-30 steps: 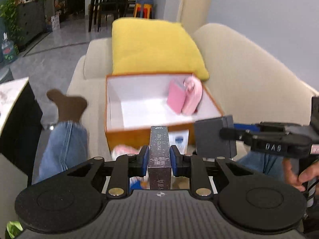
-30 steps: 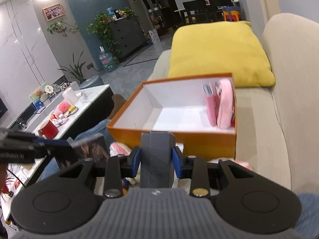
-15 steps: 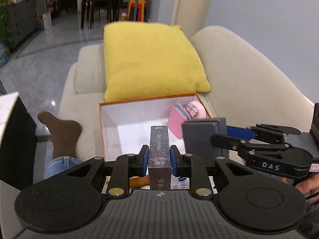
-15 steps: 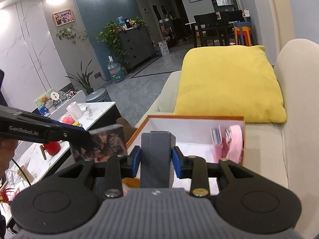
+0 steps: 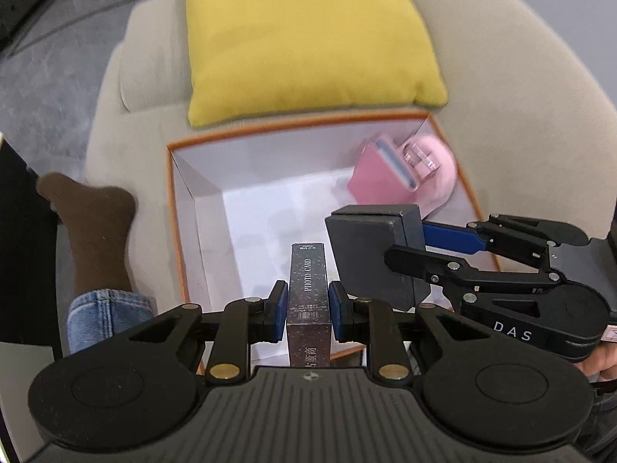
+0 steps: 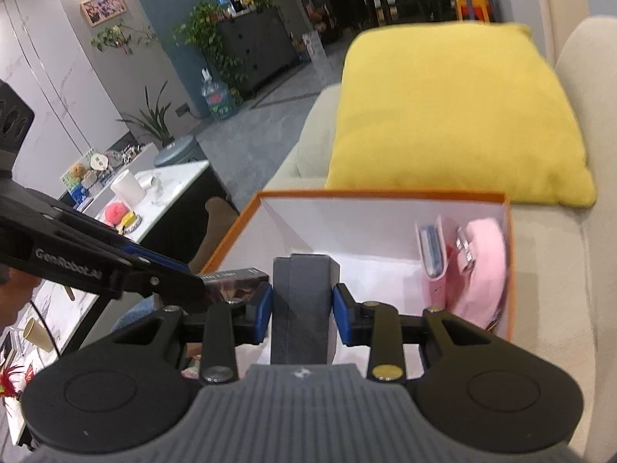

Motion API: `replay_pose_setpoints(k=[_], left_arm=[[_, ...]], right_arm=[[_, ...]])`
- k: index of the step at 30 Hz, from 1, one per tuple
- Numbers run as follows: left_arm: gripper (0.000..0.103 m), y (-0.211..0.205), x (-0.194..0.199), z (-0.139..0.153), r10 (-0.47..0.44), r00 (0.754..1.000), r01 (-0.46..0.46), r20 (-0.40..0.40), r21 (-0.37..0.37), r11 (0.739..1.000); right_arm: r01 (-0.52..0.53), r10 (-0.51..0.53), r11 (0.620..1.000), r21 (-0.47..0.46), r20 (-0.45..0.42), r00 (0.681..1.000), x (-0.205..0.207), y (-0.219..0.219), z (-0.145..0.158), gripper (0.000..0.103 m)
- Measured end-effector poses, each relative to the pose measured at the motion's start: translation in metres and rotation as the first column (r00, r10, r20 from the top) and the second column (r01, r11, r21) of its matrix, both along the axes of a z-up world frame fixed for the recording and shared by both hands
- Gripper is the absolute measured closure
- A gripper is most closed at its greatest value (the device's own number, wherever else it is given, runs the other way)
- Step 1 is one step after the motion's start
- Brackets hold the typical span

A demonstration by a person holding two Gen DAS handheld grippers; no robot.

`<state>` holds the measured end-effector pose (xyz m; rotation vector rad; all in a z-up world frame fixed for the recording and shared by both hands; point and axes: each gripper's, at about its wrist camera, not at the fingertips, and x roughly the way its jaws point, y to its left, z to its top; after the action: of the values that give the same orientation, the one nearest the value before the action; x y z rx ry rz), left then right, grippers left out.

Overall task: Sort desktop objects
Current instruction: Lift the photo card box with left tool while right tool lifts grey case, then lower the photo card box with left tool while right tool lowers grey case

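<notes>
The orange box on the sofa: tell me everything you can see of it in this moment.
The orange box is an open, lidless carton, orange outside and along its rim, plain white inside, and looks like stiff card. It sits upright on the beige sofa seat in front of the yellow cushion. Pink items lean in its far right corner; the rest of the floor looks bare. The photo card box and the dark grey box, each clamped in jaws, hang over its near part; no contact is visible.
</notes>
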<state>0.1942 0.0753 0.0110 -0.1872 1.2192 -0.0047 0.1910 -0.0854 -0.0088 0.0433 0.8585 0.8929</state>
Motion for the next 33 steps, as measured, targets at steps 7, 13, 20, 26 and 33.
replay_pose_setpoints(k=[7,13,20,26,33], left_arm=[[0.077,0.005,0.037,-0.038,-0.02,0.992,0.014,-0.122,-0.044,0.999],[0.077,0.002,0.067,-0.064,-0.038,0.981,0.029,-0.19,-0.05,0.998],[0.077,0.008,0.098,-0.079,-0.01,0.981,-0.006,-0.194,-0.081,0.997],[0.077,0.004,0.109,-0.083,0.004,0.987,-0.016,-0.158,-0.079,0.997],[0.072,0.003,0.114,-0.087,0.012,0.991,-0.026,-0.131,-0.105,0.994]], right_arm=[[-0.017,0.01,0.995,-0.096,-0.075,0.997,0.019,0.017,-0.03,0.067],[-0.012,-0.005,0.991,-0.13,-0.127,0.992,0.03,0.018,-0.047,0.067],[0.026,-0.046,0.988,-0.153,-0.13,0.99,0.048,0.022,-0.055,0.067],[0.066,-0.081,0.985,-0.157,-0.091,0.993,0.058,0.028,-0.056,0.067],[0.07,-0.082,0.98,-0.185,-0.055,0.995,0.061,0.035,-0.063,0.067]])
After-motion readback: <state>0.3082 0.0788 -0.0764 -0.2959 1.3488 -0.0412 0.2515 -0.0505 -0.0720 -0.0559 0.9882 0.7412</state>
